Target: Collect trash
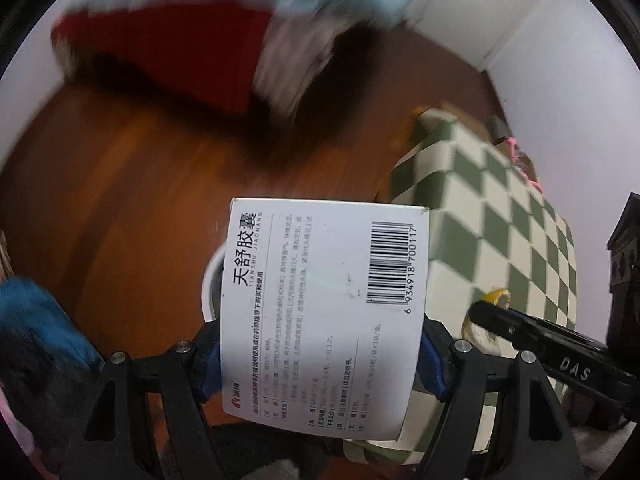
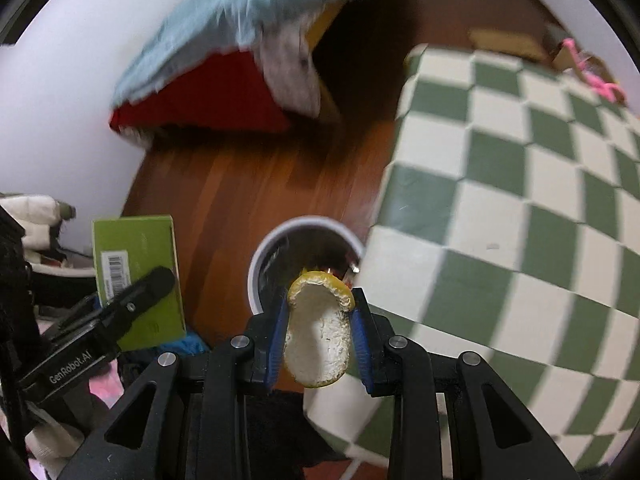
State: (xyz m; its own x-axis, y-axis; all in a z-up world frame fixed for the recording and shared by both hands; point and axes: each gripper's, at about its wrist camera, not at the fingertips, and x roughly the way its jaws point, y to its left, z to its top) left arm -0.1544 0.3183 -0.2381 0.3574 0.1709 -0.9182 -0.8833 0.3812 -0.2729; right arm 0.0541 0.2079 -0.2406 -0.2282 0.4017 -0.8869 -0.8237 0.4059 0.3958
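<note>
My left gripper [image 1: 320, 356] is shut on a medicine box [image 1: 324, 312], white with a barcode on this side. In the right wrist view the same box [image 2: 138, 276] shows its green side at the left. My right gripper [image 2: 320, 336] is shut on a piece of yellow fruit peel [image 2: 318, 332] with a white inside. It holds the peel just above the near rim of a white round bin [image 2: 256, 264] on the wooden floor. The bin's rim [image 1: 210, 280] peeks out left of the box in the left wrist view. The peel [image 1: 486, 328] and the right gripper's finger [image 1: 540, 340] show there at the right.
A table with a green and white checked cloth [image 2: 520, 200] stands right of the bin. A heap of red and light blue cloth [image 2: 224, 72] lies on the floor by the white wall. Pink items [image 2: 592, 76] sit at the table's far edge.
</note>
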